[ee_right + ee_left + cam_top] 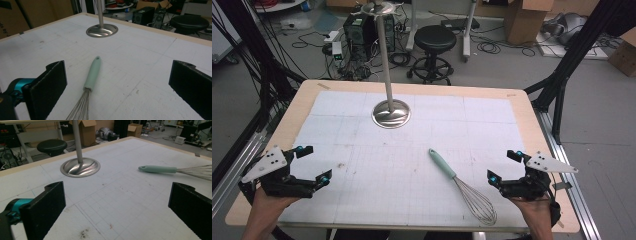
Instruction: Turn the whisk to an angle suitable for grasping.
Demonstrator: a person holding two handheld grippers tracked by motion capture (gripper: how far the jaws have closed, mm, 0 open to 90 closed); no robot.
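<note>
Both tongs sit nearest, left tongs (314, 165) and right tongs (504, 165), jaws wide, holding nothing; we judge this the approach step; the whisk (462, 186) lies flat on the counter (292, 107), just beside the right tongs, handle toward the metal stand (390, 112); next, we would close the right tongs on the handle; we see 0 containers.

On the worktop (532, 125), the stand (390, 113) sits at twelve o'clock from the centre. The whisk (460, 184) lies at five o'clock, its handle pointing toward eleven. The left claw (314, 165) rests at eight o'clock, the right claw (504, 166) at four, just beside the whisk.
</note>
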